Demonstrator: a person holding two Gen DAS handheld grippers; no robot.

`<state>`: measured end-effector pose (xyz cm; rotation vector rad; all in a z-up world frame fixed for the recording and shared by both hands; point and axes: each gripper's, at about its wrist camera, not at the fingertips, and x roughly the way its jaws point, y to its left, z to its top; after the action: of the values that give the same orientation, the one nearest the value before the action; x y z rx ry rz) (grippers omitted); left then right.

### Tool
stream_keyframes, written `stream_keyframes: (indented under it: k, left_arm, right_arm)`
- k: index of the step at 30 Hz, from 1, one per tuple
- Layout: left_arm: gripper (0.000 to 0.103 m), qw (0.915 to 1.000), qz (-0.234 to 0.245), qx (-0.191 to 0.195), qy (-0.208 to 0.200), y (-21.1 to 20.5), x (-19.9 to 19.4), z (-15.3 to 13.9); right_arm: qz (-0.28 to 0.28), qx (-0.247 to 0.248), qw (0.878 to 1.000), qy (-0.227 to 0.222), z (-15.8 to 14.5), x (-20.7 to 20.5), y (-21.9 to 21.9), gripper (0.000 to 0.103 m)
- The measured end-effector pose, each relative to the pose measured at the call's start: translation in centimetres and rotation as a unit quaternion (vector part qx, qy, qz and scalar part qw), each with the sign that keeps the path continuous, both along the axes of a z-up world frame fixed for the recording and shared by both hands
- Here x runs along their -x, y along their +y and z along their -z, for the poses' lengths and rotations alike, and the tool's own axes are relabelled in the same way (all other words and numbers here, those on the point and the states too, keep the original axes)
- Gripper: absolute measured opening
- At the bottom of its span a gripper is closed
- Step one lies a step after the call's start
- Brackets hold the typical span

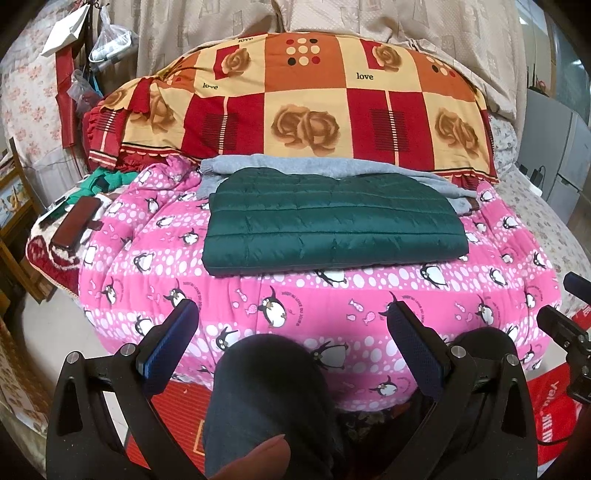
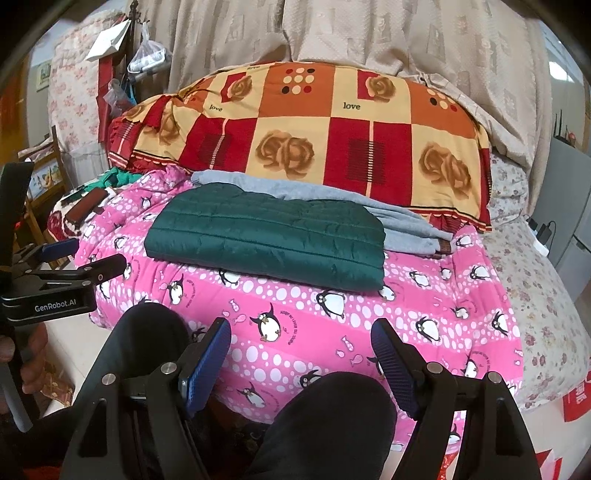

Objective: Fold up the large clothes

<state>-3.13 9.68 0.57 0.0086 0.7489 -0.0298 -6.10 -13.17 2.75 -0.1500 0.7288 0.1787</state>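
Left gripper: jaws apart, nothing between them, held low over the person's dark-trousered knee. Right gripper: jaws likewise apart and empty, held low above the other knee. Seen from the right wrist, the left gripper sits well off to the left at the frame edge.

Task item: a dark green quilted jacket, folded into a flat rectangle, lies ahead of both grippers and well apart from them, on a pink penguin-print quilt. From the right wrist it sits ahead and slightly left of the jaws.

Beyond the jacket and partly under its far edge lies a grey garment, spreading out to the right. Behind that, a large bundle in a red, orange and cream rose-print cover rests against beige curtains.

Containers: far left and up from the left gripper, a clear plastic bag and a white paper bag hang from a stand; the plastic bag holds pale items that cannot be identified. A dark reddish case lies closed at the quilt's left edge.
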Motion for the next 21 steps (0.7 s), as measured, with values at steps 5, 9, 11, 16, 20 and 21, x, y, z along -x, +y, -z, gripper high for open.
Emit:
stream_keyframes:
  k: [5,9,11,16,20,21]
  left_arm:
    - [0.102,1.0000,-0.006,0.005,0.005,0.8,-0.2,0.2]
    - [0.102,0.9999,-0.008,0.006,0.007,0.7,-0.3,0.5]
    - [0.102,0.9999,-0.009,0.006,0.008,0.6,-0.3,0.6]
    - [0.102,0.9999,-0.008,0.006,0.008,0.5,-0.3,0.6]
    - [0.102,0.9999,-0.008,0.009,0.007,0.5,-0.4,0.7]
    - [0.102,0.9999,-0.008,0.008,0.007,0.4,-0.3,0.7]
  right_arm:
    - [0.018,0.010,1.000,0.003,0.2,-0.3,0.7,0.076]
    - [0.006,0.014,1.000,0.007,0.5,-0.3,1.6,0.076]
    - [0.000,0.016,1.000,0.008,0.7,-0.3,2.0,0.076]
    - [0.000,0.012,1.000,0.008,0.7,-0.2,2.0,0.076]
    - [0.000,0.013,1.000,0.007,0.7,-0.2,2.0,0.076]
    - [0.000,0.014,1.000,0.006,0.7,-0.1,2.0,0.076]
